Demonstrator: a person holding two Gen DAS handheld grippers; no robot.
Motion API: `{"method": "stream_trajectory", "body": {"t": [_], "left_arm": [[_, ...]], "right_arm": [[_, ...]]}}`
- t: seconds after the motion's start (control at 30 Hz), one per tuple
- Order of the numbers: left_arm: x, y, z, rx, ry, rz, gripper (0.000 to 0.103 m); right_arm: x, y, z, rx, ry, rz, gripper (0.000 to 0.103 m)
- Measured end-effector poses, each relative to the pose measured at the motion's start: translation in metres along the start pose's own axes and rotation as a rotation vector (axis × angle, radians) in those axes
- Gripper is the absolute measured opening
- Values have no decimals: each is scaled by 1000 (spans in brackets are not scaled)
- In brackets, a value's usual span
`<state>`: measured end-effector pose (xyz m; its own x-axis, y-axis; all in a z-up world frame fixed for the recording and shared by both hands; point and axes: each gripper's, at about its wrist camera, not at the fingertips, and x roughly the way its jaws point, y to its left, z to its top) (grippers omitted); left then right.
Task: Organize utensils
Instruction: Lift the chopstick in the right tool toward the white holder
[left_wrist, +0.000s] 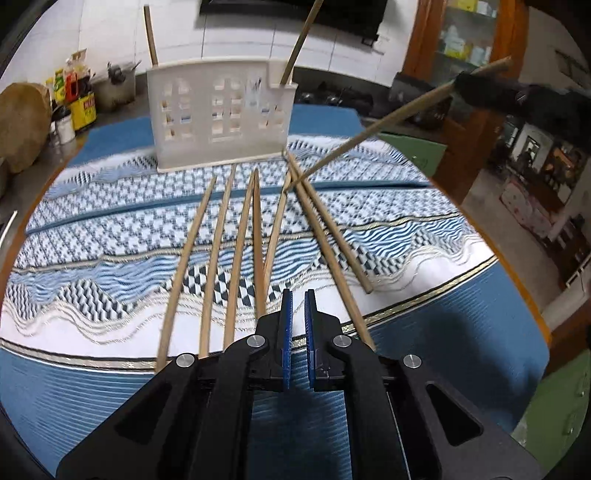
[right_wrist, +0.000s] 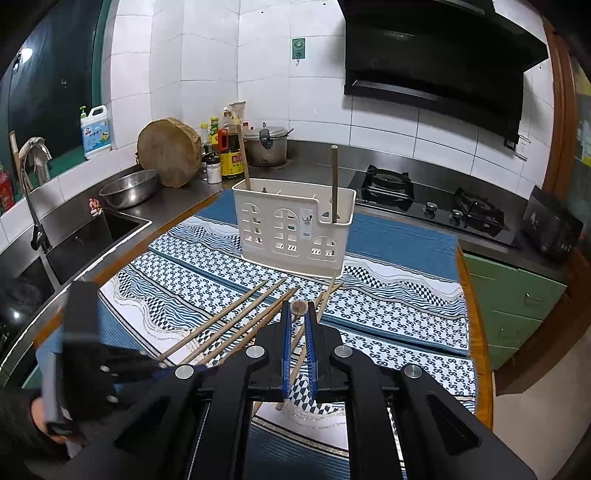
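A white slotted utensil holder (left_wrist: 221, 114) (right_wrist: 293, 230) stands on the patterned cloth with two chopsticks upright in it (right_wrist: 334, 184). Several wooden chopsticks (left_wrist: 214, 254) (right_wrist: 229, 325) lie on the cloth in front of it. My right gripper (right_wrist: 298, 308) is shut on one chopstick, whose round end (right_wrist: 300, 308) shows between the blue pads; in the left wrist view that chopstick (left_wrist: 388, 122) slants in the air from the right gripper (left_wrist: 517, 96) down toward the pile. My left gripper (left_wrist: 298, 295) is nearly shut and empty, just above the near ends of the chopsticks.
A blue and white patterned cloth (right_wrist: 388, 306) covers the counter. A sink (right_wrist: 92, 236) with a steel bowl (right_wrist: 127, 192) lies at left, a chopping block (right_wrist: 170, 151), bottles and a pot behind, a gas hob (right_wrist: 432, 203) at right. The counter edge (right_wrist: 476, 332) drops off at right.
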<state>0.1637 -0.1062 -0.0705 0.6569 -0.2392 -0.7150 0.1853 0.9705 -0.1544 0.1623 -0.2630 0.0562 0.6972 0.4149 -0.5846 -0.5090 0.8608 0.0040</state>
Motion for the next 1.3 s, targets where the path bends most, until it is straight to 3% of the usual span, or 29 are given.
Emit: {"method": "stream_trajectory", "body": {"t": [0.13,0.27,0.47,0.57,0.73,0.97,1.23,1.3], "left_arm": [[7,2,-5,-9,7,38,10],[6,11,-7,-33,-10,42,38],[10,19,-6,-30,-7,7,35],[9,17,-7,-17,-12,-13,27],[18,19,-10,-13,23,-3,23],[25,17,-10,31,63,46,13],[32,3,-6,103,74,134,13],[32,3,-4,100,77,136,6]], "right_arm": [[-3,-1,-2,-5,-6,2,7],[-3,-5,-5,0,-9,7,7],[-1,-7,-6,8,-14,15,7],[-1,-7,-5,7,-14,15,7],[-1,-6,-4,4,-16,16,7],[-1,-6,-4,4,-17,14,7],[1,-4,-2,-3,-16,11,7],[1,-5,0,2,-15,11,7]]}}
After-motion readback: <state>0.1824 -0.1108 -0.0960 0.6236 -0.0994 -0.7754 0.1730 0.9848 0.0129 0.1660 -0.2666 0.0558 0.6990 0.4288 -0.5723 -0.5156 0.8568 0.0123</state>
